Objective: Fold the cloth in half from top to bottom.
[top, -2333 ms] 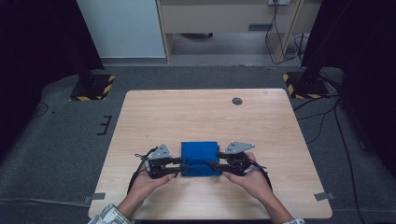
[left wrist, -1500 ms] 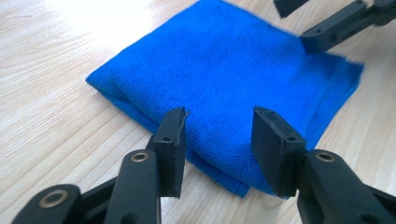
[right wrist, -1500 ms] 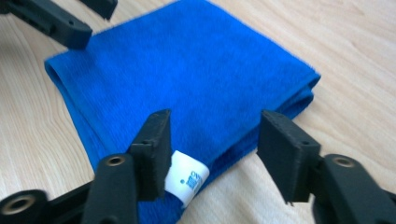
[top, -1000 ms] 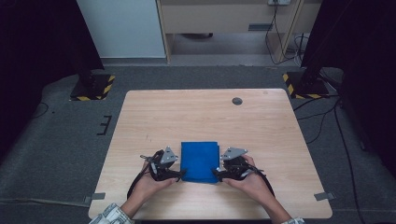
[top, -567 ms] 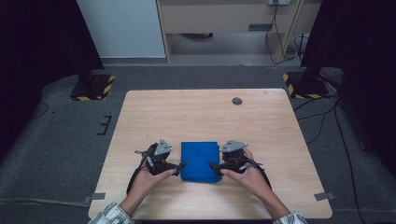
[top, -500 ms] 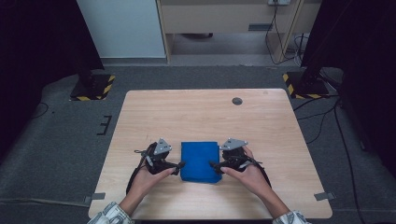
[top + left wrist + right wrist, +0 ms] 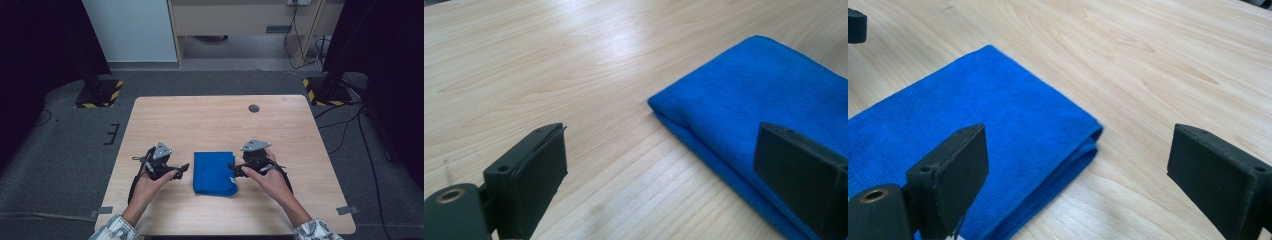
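Observation:
A blue cloth (image 7: pixel 214 172) lies folded flat on the wooden table (image 7: pixel 210 120), near its front edge. My left gripper (image 7: pixel 183 168) is just left of the cloth and a little apart from it. Its jaws have just been opening and now stand open with nothing between them. My right gripper (image 7: pixel 233 169) sits at the cloth's right edge, its jaws also just opened and empty. In the left gripper view the cloth (image 7: pixel 764 100) fills the right side, behind the left gripper (image 7: pixel 659 190). In the right gripper view the cloth's folded corner (image 7: pixel 973 115) lies left of the right gripper (image 7: pixel 1083 185).
A small dark round cap (image 7: pixel 254 108) is set into the table near its far edge. Bare wood surrounds the cloth. Black stand bases with yellow stripes (image 7: pixel 99 94) (image 7: pixel 325 90) rest on the grey floor beyond the table's far corners.
Both grippers let go of the cloth's side edges, opened wide and drew back outward and slightly up. The cloth stays folded where it was laid.

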The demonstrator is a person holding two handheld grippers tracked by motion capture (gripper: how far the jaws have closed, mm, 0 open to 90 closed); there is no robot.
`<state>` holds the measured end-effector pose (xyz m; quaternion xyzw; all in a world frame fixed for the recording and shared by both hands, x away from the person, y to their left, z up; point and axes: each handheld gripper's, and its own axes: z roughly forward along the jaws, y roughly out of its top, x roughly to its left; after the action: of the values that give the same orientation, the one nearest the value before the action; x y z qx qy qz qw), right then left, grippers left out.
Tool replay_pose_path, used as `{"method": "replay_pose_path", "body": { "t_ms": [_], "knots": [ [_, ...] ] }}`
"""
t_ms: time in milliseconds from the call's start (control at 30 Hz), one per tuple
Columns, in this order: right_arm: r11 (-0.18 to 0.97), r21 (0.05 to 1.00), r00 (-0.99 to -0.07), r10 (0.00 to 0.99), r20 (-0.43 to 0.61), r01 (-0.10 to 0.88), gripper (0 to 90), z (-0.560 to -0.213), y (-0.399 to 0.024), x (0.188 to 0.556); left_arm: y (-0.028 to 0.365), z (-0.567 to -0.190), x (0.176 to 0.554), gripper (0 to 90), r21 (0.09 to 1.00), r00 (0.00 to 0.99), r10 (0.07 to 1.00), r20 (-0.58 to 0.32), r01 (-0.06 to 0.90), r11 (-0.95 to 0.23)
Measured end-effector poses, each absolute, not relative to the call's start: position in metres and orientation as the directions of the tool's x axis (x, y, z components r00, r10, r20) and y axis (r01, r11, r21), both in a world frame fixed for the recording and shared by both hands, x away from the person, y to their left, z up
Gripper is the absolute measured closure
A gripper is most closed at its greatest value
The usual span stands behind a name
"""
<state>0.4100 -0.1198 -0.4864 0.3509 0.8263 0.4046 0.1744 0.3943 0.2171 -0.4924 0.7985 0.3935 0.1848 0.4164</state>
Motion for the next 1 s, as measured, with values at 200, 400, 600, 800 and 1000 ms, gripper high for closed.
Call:
{"method": "replay_pose_path", "body": {
  "t_ms": [200, 400, 600, 800, 1000],
  "knots": [
    [0.396, 0.8, -0.667, 0.745, 0.008, 0.451, 9.3, -0.484, -0.135, 0.415, 0.23, -0.494, 0.4, 6.8, 0.805, 0.589, 0.807, -0.033, 0.494, -0.328],
    [0.366, 0.81, -0.641, 0.767, 0.016, 0.458, 9.1, -0.481, -0.15, 0.417, 0.241, -0.496, 0.403, 6.1, 0.803, 0.557, 0.831, -0.023, 0.506, -0.317],
    [0.344, 0.812, -0.615, 0.788, 0.022, 0.471, 9.1, -0.482, -0.164, 0.418, 0.25, -0.497, 0.404, 5.9, 0.801, 0.543, 0.839, -0.013, 0.509, -0.317],
    [0.333, 0.815, -0.582, 0.813, 0.006, 0.474, 9.5, -0.483, -0.181, 0.42, 0.26, -0.498, 0.407, 5.9, 0.798, 0.522, 0.853, 0.0, 0.513, -0.314],
    [0.314, 0.815, -0.539, 0.842, -0.003, 0.486, 9.8, -0.485, -0.205, 0.42, 0.266, -0.501, 0.408, 5.9, 0.787, 0.501, 0.865, 0.008, 0.531, -0.315]
  ]
}}
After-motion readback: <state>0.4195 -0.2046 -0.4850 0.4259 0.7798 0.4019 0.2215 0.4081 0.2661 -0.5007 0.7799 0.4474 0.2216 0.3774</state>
